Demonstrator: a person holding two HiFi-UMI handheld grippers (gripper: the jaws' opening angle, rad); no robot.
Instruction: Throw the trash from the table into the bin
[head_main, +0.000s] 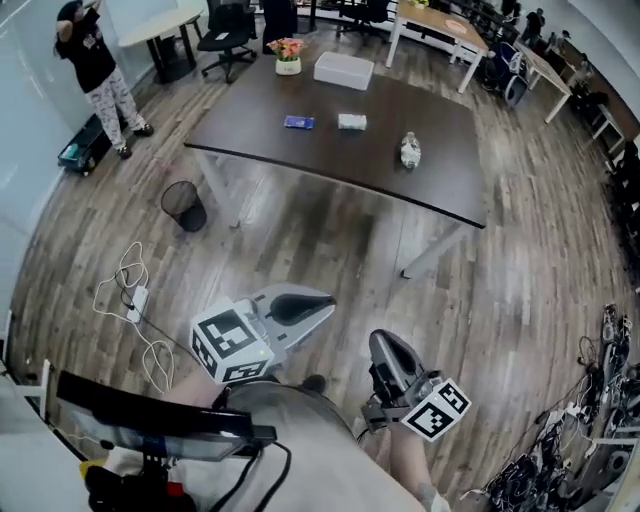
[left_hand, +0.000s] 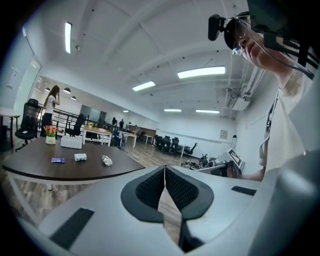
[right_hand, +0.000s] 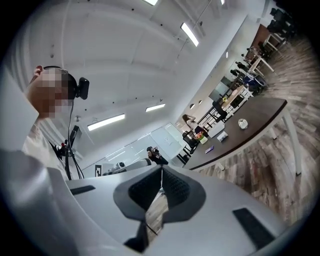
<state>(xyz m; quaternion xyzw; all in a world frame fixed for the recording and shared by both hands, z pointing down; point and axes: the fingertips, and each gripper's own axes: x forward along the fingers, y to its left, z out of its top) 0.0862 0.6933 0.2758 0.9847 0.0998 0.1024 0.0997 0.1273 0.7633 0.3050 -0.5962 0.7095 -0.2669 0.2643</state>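
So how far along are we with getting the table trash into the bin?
Nothing looks done: the small blue packet, the white packet and the crumpled white wrapper lie on the dark brown table. Nothing is in hand: left claw and right claw are shut, empty, short of the table. Left: all three pieces to the black mesh bin on the floor.

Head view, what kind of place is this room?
Most likely an open-plan office: a big dark meeting table, a wheeled office chair behind it, and light desks farther back.
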